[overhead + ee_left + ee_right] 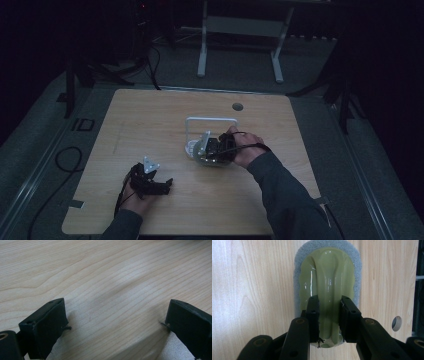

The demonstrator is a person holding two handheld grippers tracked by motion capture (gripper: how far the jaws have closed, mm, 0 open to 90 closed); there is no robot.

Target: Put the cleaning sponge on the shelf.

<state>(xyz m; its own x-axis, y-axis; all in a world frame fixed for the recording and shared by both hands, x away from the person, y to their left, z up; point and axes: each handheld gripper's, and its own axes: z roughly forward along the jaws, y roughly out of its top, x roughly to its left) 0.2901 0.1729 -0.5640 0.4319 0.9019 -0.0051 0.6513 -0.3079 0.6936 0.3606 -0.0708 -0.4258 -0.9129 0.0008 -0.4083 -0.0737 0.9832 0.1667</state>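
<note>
A scrubbing pad (329,270) with a glossy green plastic handle on a grey foam base lies on the wooden table (150,120). My right gripper (329,301) is shut on the raised ridge of that handle, one black jaw on each side. In the high view the right gripper (202,149) sits at the table's middle, pointing left, with the pale pad (192,148) at its tips. My left gripper (169,184) rests low near the front left. Its jaws stand wide apart in the left gripper view (116,312), with only bare wood between them, so it is open.
A white rectangular frame (211,120) stands just behind the right gripper. A round cable hole (237,106) sits near the table's far edge. Dark floor, cables (65,160) and a white stand (240,30) surround the table.
</note>
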